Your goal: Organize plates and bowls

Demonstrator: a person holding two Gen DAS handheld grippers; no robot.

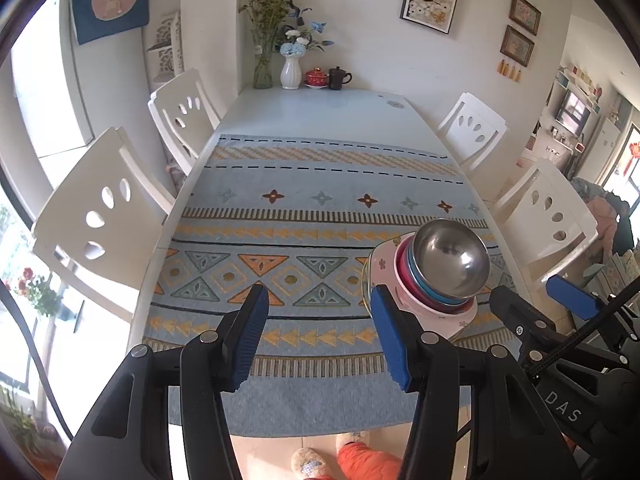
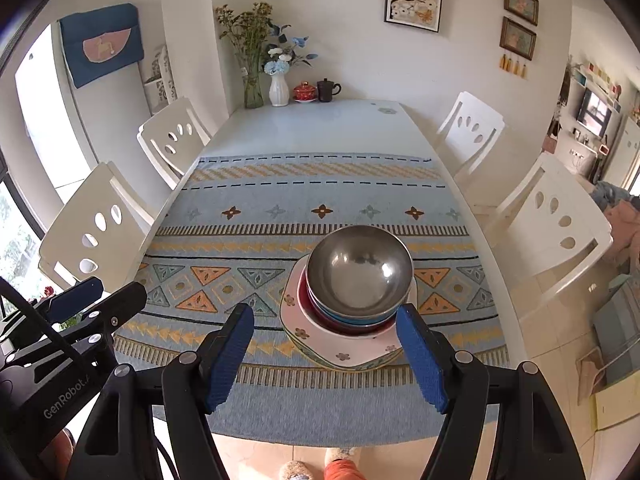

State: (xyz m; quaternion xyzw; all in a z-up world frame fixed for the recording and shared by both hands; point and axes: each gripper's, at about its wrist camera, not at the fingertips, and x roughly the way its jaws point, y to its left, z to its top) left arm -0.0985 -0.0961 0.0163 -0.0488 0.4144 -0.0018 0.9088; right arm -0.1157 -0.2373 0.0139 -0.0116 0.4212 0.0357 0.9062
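In your left wrist view there is one stack: a shiny round steel bowl [image 1: 452, 261] on top, under it a blue bowl [image 1: 416, 280] and a red bowl [image 1: 405, 276], then a white square plate with small flowers [image 1: 380, 268] at the bottom. How many plates lie under it you cannot tell here. The stack stands on the patterned blue and orange tablecloth [image 1: 280, 240], to the right of your left gripper [image 1: 318, 316]. This gripper points down at the cloth, its jaws stand wide and nothing is between them; its right pad partly hides the plate's edge. Your right gripper [image 1: 532, 296] shows at the right side, just beside the stack. You count four white chairs [image 1: 100, 216] around the table, and at the far end two vases [image 1: 290, 72], one red lidded cup [image 1: 317, 77] and one dark mug [image 1: 339, 78]

In your right wrist view the same stack sits directly ahead, the steel bowl [image 2: 360, 276] above the flowered plate [image 2: 316, 332]. Your right gripper [image 2: 326, 350] is tilted down, the jaws wide and holding nothing, one pad on each side of the stack's near part, not touching it. The left gripper [image 2: 100, 296] appears at the left, apart from the stack
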